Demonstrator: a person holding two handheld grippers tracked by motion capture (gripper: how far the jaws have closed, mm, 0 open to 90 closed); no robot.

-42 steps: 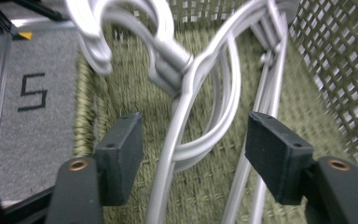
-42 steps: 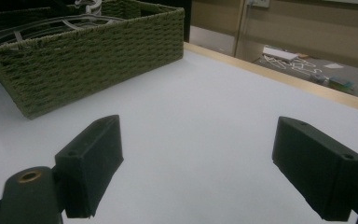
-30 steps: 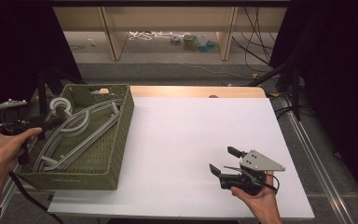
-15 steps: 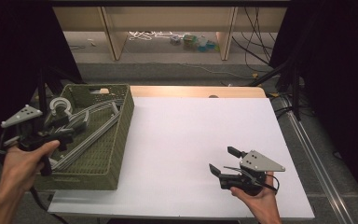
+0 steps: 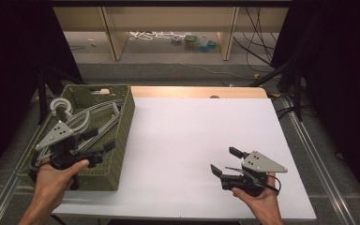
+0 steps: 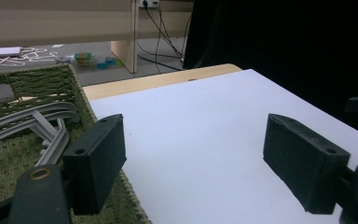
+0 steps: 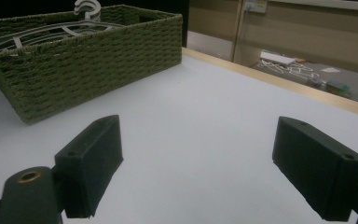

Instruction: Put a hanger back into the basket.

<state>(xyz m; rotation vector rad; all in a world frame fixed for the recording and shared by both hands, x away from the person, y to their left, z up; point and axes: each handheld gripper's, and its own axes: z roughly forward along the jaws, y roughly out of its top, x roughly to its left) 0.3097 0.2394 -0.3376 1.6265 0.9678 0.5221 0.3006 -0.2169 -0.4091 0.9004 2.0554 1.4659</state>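
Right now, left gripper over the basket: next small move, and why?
Probably lower the left gripper into the green basket toward the grey hangers. Its jaws are open and empty above the basket's right rim, hangers lie just below and to its left, and the right gripper sits open over bare table.

White table, wood strip at far edge; green woven basket on left side.

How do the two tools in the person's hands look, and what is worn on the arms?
Each tool, left and right, is black, with two flat rectangular jaws showing small screw holes. A grey three-cornered plate dotted with holes sits on top of each. A thin black cable trails from the right tool. Forearms show no sleeves.
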